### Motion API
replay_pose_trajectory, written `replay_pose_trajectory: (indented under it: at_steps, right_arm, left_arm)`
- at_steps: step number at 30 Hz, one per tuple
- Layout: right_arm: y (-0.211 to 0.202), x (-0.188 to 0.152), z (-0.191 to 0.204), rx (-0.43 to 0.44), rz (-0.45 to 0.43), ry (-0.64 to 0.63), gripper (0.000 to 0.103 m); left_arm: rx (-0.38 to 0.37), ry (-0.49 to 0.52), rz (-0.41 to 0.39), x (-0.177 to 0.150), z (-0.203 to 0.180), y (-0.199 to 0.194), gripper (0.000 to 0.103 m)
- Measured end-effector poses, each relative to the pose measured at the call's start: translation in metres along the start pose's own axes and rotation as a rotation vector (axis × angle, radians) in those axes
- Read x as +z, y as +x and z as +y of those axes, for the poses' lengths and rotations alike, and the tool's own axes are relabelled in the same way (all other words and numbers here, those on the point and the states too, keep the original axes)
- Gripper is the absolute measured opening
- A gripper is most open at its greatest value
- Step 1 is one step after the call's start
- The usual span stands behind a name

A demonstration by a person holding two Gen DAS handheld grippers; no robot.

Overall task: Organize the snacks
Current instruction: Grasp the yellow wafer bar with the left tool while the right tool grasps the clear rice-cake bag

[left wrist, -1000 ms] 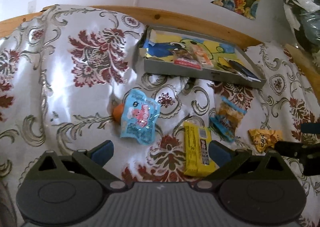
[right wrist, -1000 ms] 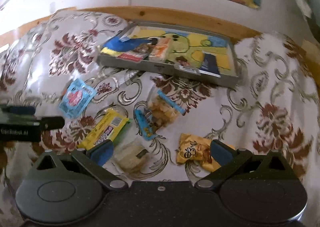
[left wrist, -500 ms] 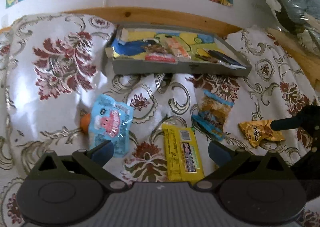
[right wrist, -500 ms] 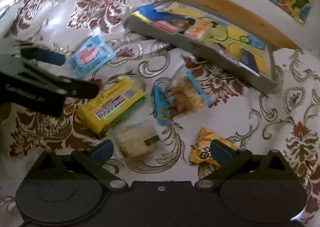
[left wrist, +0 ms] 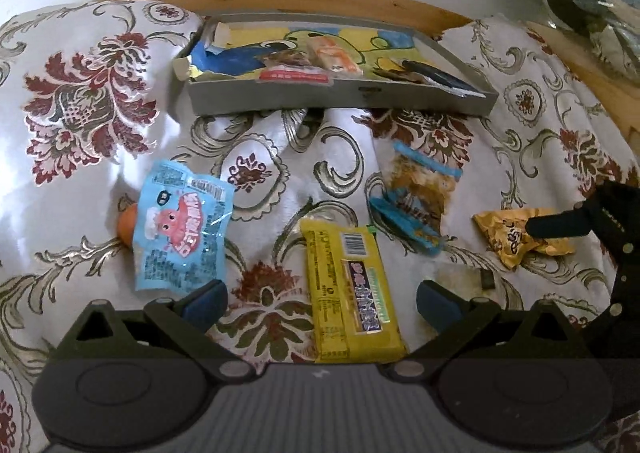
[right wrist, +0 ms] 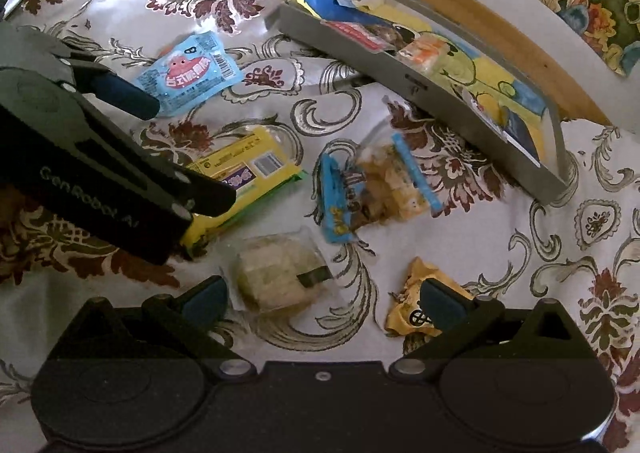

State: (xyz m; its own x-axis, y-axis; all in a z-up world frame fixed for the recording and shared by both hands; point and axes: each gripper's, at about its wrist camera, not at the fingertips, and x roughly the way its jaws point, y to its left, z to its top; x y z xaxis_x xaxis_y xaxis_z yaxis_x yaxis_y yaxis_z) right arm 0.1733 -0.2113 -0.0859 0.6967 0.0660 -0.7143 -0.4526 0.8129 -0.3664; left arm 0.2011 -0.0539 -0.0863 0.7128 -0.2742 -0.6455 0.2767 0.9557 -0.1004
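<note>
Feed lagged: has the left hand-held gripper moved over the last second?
Yes. In the right wrist view the left hand-held gripper has come in from the left edge over the yellow bar, toward the grey tray.

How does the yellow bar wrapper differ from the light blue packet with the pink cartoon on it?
The yellow bar wrapper is long and narrow; the light blue packet is broader and squarer. The bar wrapper lies between the left gripper's open fingers; the blue packet sits off beside its left finger. The blue packet partly covers a small orange thing; the bar wrapper covers nothing visible. Both lie flat on the patterned cloth, outside the grey tray.
</note>
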Motion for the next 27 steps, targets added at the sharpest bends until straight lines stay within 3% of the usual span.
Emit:
replay_pose_trajectory:
  at_steps: [8, 22, 27]
  right_arm:
    - [0.004, 0.001, 0.002, 0.011, -0.004, 0.016, 0.098]
    - [0.007, 0.003, 0.005, 0.069, -0.010, 0.004, 0.077]
    - [0.007, 0.003, 0.004, 0.088, -0.005, 0.005, 0.074]
  left_arm:
    - [0.035, 0.057, 0.080, -0.002, -0.006, 0.022, 0.100]
    - [0.034, 0.072, 0.073, -0.001, -0.009, 0.020, 0.091]
    - [0.028, 0.121, 0.061, -0.001, -0.017, 0.014, 0.079]
